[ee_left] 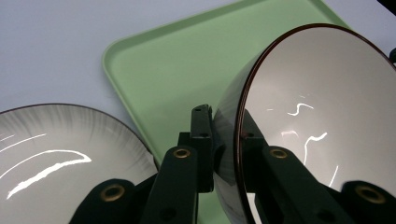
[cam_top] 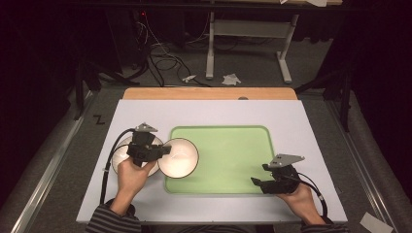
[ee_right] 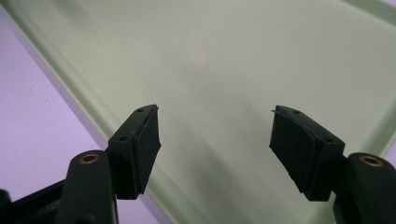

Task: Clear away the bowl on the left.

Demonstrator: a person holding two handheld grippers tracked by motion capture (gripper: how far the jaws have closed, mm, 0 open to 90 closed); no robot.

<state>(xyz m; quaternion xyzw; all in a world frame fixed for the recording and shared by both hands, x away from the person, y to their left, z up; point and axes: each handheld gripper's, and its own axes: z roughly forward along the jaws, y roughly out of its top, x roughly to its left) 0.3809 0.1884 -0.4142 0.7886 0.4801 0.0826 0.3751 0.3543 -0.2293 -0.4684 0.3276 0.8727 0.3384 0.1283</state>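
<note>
The left gripper (cam_top: pixel 165 150) is clamped on the rim of a white bowl (cam_top: pixel 179 158), one jaw inside and one outside, and the bowl is held tilted over the left edge of the green tray (cam_top: pixel 233 160). A white plate (cam_top: pixel 121 155) is seen on the table (cam_top: pixel 209 114) just beside the tray. The right gripper (cam_top: pixel 258 175) is held with jaws apart, nothing between them, over the tray's near right corner.
</note>
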